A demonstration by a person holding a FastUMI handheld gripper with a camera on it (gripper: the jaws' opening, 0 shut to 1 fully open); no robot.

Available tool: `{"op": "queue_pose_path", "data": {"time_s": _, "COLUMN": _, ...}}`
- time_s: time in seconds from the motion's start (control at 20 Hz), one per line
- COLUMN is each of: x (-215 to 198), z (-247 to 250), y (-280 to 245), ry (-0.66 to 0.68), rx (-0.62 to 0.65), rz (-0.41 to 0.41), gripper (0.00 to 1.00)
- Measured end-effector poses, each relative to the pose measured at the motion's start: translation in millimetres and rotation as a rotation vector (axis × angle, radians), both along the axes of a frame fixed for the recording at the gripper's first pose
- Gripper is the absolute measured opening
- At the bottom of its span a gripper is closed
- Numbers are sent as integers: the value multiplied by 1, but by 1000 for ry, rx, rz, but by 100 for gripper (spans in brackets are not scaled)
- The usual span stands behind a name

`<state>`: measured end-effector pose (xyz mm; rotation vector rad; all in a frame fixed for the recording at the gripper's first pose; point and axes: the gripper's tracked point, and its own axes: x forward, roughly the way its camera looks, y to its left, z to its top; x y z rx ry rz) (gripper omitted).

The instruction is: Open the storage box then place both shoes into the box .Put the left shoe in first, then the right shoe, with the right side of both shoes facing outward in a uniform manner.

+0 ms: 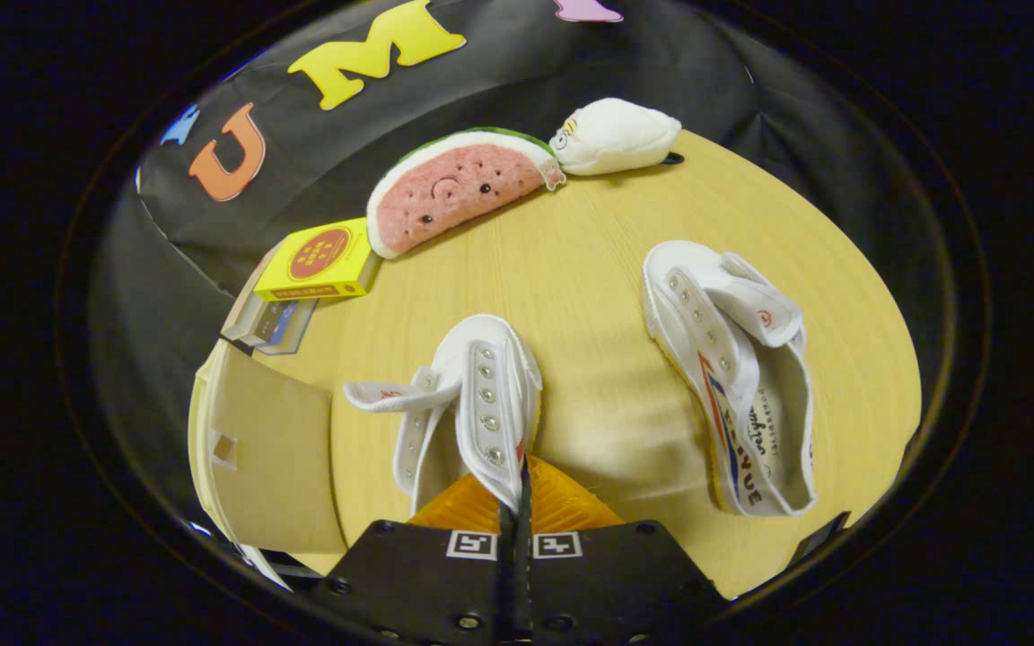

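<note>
Two shoes lie on the table (571,269): one (472,395) right at the fingers, the other (732,377) well apart on the right, on its side with its opening facing near. The gripper (517,502) has its fingers pressed together on the eyelet flap of the near shoe, so the jaws are narrow and holding that thin upper, with almost no gap between them. I cannot tell from here which shoe is the left one. The box (257,449) sits at the near left, its flap standing open. For this step, I judge the grip needs to stay firm, because a pinch on one flap lets the shoe swing and twist; lift slowly, let it hang steady, then carry it left to the box and turn it so its right side faces outward before letting go. A watermelon plush (454,188) and a yellow pack (319,260) lie far off, out of the path.
</note>
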<state>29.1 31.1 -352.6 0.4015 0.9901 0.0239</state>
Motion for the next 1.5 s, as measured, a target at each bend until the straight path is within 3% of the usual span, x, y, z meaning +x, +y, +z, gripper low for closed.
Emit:
{"op": "queue_pose_path", "data": {"time_s": 0.35, "x": -30, "z": 78, "y": 95, "ry": -68, "rx": 105, "rz": -63, "gripper": 0}}
{"op": "queue_pose_path", "data": {"time_s": 0.75, "x": -37, "z": 161, "y": 226, "ry": -184, "rx": 175, "rz": -49, "gripper": 0}}
{"op": "queue_pose_path", "data": {"time_s": 1.1, "x": -41, "z": 129, "y": 316, "ry": -124, "rx": 217, "rz": -46, "gripper": 0}}
{"op": "queue_pose_path", "data": {"time_s": 1.5, "x": -35, "z": 81, "y": 344, "ry": -61, "rx": 196, "rz": -97, "gripper": 0}}
